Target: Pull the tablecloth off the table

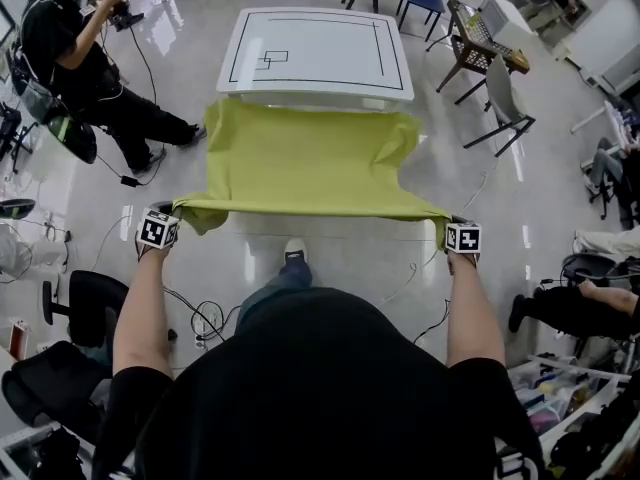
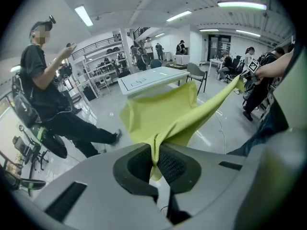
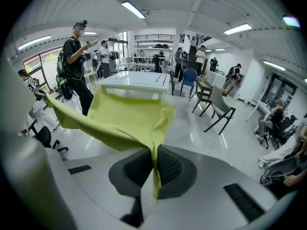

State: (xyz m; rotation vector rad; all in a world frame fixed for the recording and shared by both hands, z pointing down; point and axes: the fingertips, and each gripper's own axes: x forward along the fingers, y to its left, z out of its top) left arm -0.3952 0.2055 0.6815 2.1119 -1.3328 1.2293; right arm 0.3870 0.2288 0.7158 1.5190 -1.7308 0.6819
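A yellow-green tablecloth (image 1: 305, 163) hangs in the air, stretched between my two grippers, clear of the white table (image 1: 316, 53) beyond it. Its far edge droops just in front of the table's near side. My left gripper (image 1: 165, 213) is shut on the cloth's near left corner, and in the left gripper view the tablecloth (image 2: 165, 114) is pinched between the black pads (image 2: 139, 166). On the other side my right gripper (image 1: 450, 223) is shut on the near right corner; the tablecloth (image 3: 127, 121) runs from its pads (image 3: 170, 166) toward the table (image 3: 136, 80).
The table top carries black printed lines. A person in black (image 1: 75, 63) sits at the left. Chairs (image 1: 490, 88) stand right of the table, a black office chair (image 1: 85, 308) at my left. Cables (image 1: 200, 318) lie on the glossy floor near my foot (image 1: 294, 252). More people sit at the right edge.
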